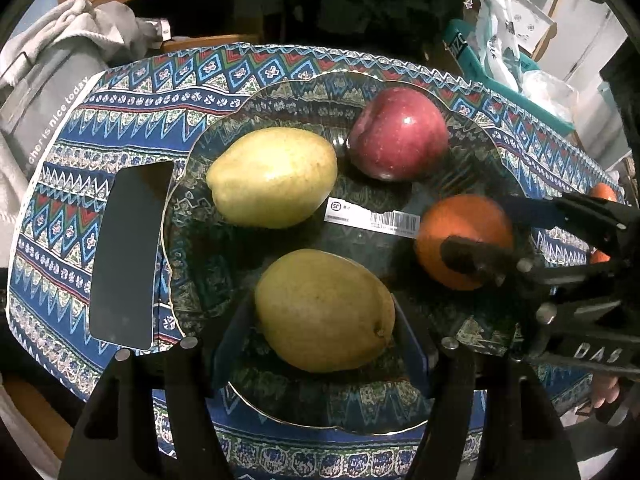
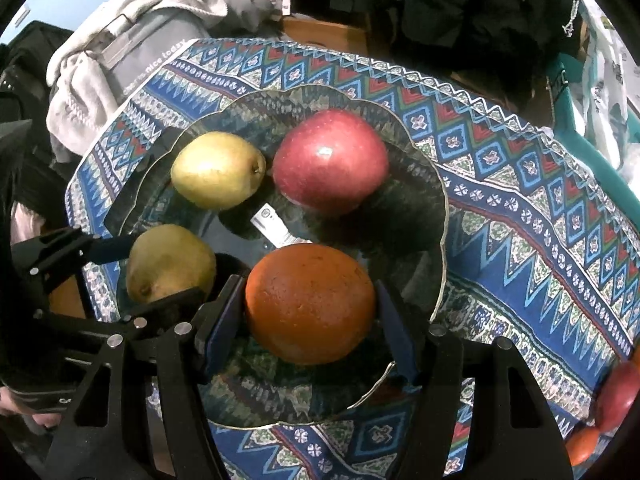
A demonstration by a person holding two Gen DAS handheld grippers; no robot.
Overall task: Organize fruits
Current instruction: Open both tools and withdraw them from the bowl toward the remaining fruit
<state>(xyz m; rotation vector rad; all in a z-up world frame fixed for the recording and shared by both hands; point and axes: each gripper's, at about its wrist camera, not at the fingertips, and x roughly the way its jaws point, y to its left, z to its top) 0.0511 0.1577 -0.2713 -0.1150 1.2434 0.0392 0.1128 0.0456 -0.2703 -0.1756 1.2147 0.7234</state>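
A clear glass plate [image 1: 320, 426] [image 2: 442, 240] with a gold rim lies on the patterned cloth. On it rest a yellow pear [image 1: 272, 176] [image 2: 218, 170] and a red apple [image 1: 400, 132] [image 2: 332, 160]. My left gripper [image 1: 322, 310] [image 2: 160, 270] is shut on a second, greener pear [image 1: 324, 312] [image 2: 168, 264] low over the plate's near side. Beside it my right gripper [image 2: 310, 288] [image 1: 478, 226] is shut on an orange [image 2: 310, 304] [image 1: 452, 220], low over the same plate. Both point steeply down.
A white barcode label [image 1: 372, 218] shows at the plate's middle. A black flat rectangle [image 1: 128, 252] lies left of the plate. More fruit [image 2: 620, 396] sits at the cloth's right edge. Grey fabric [image 1: 60, 60] is piled beyond the table's far left, with a teal bin [image 1: 480, 60] at the far right.
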